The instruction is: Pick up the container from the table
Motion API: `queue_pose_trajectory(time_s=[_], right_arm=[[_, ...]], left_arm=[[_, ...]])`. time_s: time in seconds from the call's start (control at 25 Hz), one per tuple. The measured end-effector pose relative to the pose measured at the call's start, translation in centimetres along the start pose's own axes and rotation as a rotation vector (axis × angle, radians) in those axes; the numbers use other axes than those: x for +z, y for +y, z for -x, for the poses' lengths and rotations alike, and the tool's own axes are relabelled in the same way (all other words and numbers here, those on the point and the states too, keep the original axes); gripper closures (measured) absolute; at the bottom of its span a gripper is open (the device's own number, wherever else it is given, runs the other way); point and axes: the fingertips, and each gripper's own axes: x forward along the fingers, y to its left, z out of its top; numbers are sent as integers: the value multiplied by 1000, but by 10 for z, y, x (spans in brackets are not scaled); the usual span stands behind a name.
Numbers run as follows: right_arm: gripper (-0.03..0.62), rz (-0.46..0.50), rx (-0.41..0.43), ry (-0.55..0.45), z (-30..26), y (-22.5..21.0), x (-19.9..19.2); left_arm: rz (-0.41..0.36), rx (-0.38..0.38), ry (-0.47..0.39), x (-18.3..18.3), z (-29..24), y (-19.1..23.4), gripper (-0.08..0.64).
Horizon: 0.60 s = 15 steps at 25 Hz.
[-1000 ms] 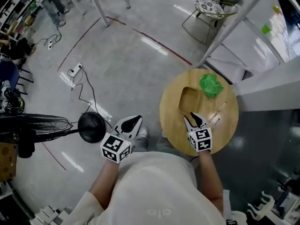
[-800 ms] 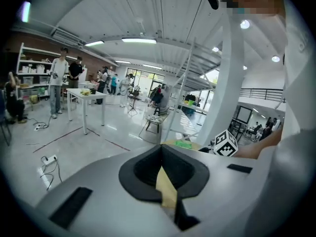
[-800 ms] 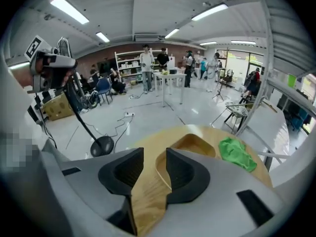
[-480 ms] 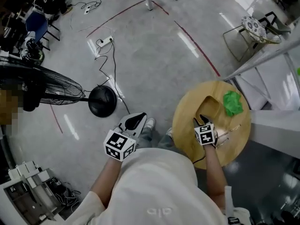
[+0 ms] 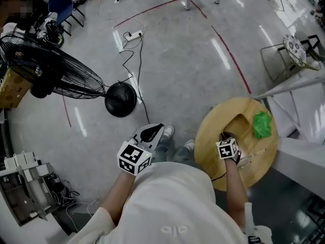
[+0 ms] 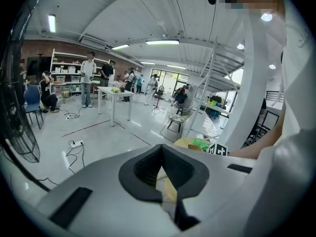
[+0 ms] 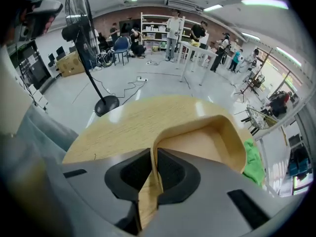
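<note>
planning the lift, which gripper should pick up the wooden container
Right: the right gripper is closing its jaws over the wooden container wall; the left gripper hangs off the table.

Container pale tan wood; table light wood grain; cloth bright green; fan black; floor grey.

From the head view, the right gripper hides the near wall of the container; a forearm covers the near edge of the table.

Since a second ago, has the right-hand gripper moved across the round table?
Yes. The right gripper went from the round table's near rim inward to the container; its jaws are closing on its near wall.
</note>
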Motion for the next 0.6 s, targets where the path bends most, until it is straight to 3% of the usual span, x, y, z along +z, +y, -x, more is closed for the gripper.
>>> queue_pose_trajectory(time_s=[0.28,0.6], right_arm=[[558,5,0,-38,4,9,32],[558,-2,40,-211,38,34,110]], left_arm=[[19,47,-29,-1,19,24,545],[22,76,-94,17,29,47,545]])
